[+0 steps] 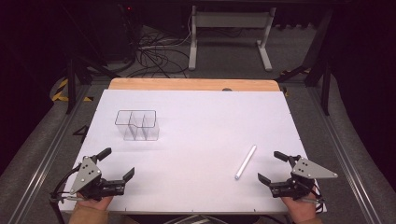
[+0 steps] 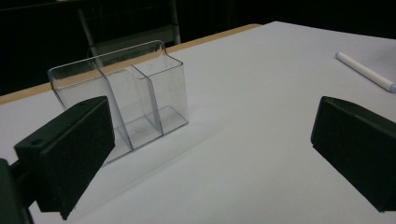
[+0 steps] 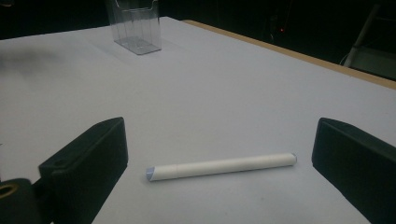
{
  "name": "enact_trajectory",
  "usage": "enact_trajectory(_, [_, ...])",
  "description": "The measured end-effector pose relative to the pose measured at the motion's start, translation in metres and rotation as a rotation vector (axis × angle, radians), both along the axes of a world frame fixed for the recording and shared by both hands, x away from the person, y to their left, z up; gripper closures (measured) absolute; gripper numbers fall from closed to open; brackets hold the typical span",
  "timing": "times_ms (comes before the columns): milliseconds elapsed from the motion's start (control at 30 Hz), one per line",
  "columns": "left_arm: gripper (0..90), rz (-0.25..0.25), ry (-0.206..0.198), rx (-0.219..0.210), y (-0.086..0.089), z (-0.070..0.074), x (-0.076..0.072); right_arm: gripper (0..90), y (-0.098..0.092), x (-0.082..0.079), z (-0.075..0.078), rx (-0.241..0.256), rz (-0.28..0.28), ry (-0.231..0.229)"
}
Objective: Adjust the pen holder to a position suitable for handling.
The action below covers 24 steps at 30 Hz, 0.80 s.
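Seen from the high view, both tools rest wide and empty at the near table [image 1: 196, 186] edge, left tool [image 1: 119, 164] and right tool [image 1: 269, 166], with the round white pen [image 1: 245, 162] near the right one, apt to roll if nudged. Through the left gripper view, the clear, thin-walled plastic organizer [image 2: 135, 93] looks light enough to tip. Across the right gripper view, the smooth pen lies between the spread jaws, so a skewed squeeze could squirt it out.

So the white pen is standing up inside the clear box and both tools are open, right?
Not quite. The white pen is lying flat on the table, far from the clear box, as the high view shows. Both the left tool and the right tool are open.
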<state>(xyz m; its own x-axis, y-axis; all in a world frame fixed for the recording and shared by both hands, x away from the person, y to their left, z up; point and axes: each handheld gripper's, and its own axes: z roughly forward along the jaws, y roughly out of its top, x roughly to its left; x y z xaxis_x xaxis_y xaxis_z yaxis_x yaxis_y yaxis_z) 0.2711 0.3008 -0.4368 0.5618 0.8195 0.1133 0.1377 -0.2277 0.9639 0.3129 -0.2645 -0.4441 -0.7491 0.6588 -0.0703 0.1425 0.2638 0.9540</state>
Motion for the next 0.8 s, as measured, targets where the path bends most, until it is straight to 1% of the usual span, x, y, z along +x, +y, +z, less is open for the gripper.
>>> enact_trajectory(33, [0.9, -0.002, -0.003, 0.005, -0.0001, 0.0004, 0.0, 4.7, -0.0003, 0.0, -0.0006, 0.008, 0.006, 0.003])
enact_trajectory(167, [1.3, -0.013, 0.0, 0.011, -0.0013, 0.0007, 0.0003, 5.0, -0.0005, -0.0001, -0.0008, 0.015, 0.009, 0.004])
enact_trajectory(233, [1.8, -0.017, 0.002, 0.006, -0.0016, 0.0009, 0.0006, 5.2, -0.0004, -0.0004, -0.0008, 0.018, 0.011, 0.001])
enact_trajectory(267, [2.4, -0.02, 0.005, -0.007, -0.0023, 0.001, 0.0005, 5.4, -0.0008, -0.0006, -0.0011, 0.019, 0.017, 0.002])
enact_trajectory(333, [2.5, -0.019, 0.007, -0.008, -0.0026, 0.0011, 0.0006, 5.4, -0.0007, -0.0007, -0.0013, 0.019, 0.02, 0.002])
enact_trajectory(467, [2.8, -0.027, 0.006, 0.004, -0.0039, 0.0014, 0.0018, 5.4, -0.0004, -0.0011, -0.0013, 0.008, 0.021, 0.001])
enact_trajectory(567, [2.8, -0.028, -0.005, 0.017, -0.0044, 0.003, 0.001, 5.3, 0.0001, -0.0012, -0.0007, -0.001, 0.024, -0.005])
enact_trajectory(667, [2.4, -0.023, -0.011, 0.018, -0.0046, 0.0045, 0.0006, 4.9, 0.0013, -0.001, -0.0007, -0.014, 0.032, -0.007])
enact_trajectory(733, [2.5, -0.03, 0.0, 0.011, -0.0041, 0.0049, 0.0009, 5.0, 0.0021, -0.0001, -0.0018, -0.011, 0.039, -0.006])
enact_trajectory(800, [2.7, -0.03, 0.003, 0.01, -0.0039, 0.0053, 0.0011, 5.0, 0.0018, -0.0005, -0.0019, -0.006, 0.039, -0.005])
